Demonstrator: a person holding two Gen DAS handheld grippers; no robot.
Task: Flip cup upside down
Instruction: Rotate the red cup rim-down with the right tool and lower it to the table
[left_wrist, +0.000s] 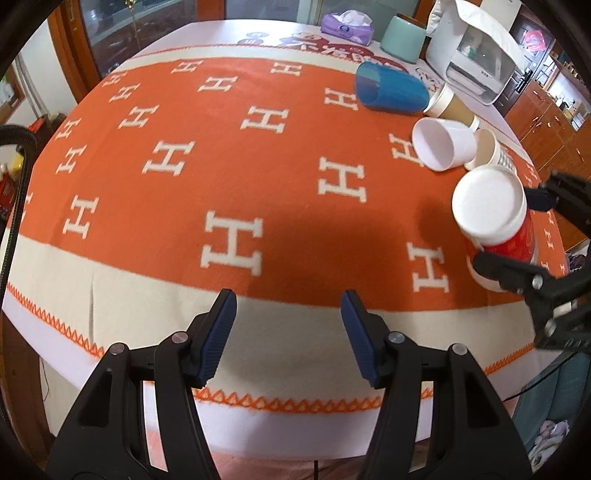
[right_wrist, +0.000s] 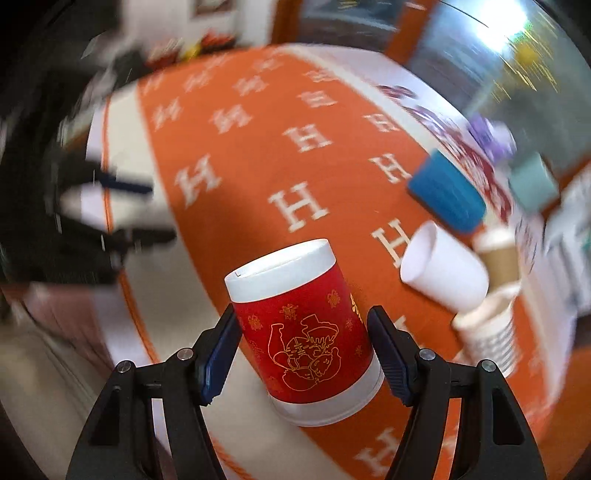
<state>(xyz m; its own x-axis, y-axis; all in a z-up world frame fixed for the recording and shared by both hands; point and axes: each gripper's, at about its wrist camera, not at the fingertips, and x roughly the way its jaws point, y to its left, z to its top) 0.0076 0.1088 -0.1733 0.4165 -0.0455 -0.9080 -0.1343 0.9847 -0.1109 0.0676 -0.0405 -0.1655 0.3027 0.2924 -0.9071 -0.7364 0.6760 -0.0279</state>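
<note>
Right tool (right_wrist: 301, 350) straddles the red cup (right_wrist: 301, 332); pads flank its wall, but whether they press or merely stand beside it I cannot tell. Cup's base faces up, long axis tilted off vertical, rim low over the orange surface (left_wrist: 221, 166). Left tool (left_wrist: 288, 332) gapes wide, empty, well apart. Judgement: flip near done; lowering remains. White cup (left_wrist: 441, 144) and blue cup (left_wrist: 391, 90) lie sideways, nothing visible inside.

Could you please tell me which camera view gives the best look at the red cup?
The right wrist view: the red cup fills the centre between the right gripper's fingers, sharp, its gold drawing readable. The left wrist view shows the cup small at the right edge, mostly its white end, partly hidden by a finger.
</note>
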